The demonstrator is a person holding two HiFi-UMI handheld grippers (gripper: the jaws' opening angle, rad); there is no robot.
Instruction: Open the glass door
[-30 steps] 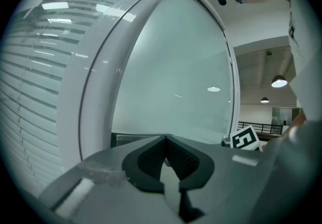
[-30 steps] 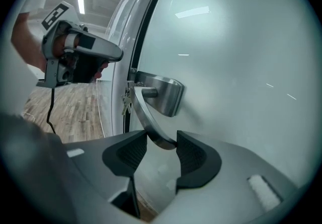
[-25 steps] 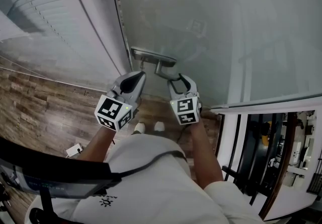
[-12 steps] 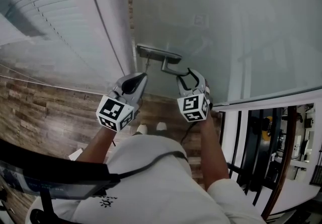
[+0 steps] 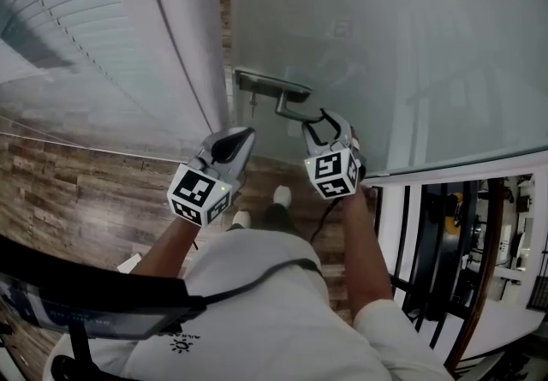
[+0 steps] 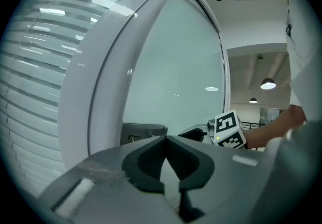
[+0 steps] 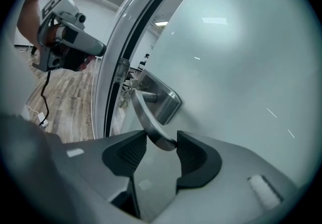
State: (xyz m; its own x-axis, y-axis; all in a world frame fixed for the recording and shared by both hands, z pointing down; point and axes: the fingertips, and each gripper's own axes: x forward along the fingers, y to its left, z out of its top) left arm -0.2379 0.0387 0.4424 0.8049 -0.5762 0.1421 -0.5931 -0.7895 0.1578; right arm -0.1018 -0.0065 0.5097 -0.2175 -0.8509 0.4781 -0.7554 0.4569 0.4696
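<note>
1. The right hand-held gripper [image 5: 325, 124] grasps the lever handle [image 5: 289, 110] of the glass door [image 5: 394, 45].
2. Since a second ago, a gap has opened beside the frame [image 5: 184, 54]: the door is now ajar.
3. The left hand-held gripper [image 5: 235, 142] is clenched and empty, near the frame.

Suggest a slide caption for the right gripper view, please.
Right gripper clamped on the lever handle of the glass door.

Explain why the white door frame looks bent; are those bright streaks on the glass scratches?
Left gripper view: the wide-angle lens bows the white door frame. Right gripper view: streaks on the frosted glass door look like ceiling-light reflections; the brushed metal lever handle gleams softly. Head view: milder bending.
</note>
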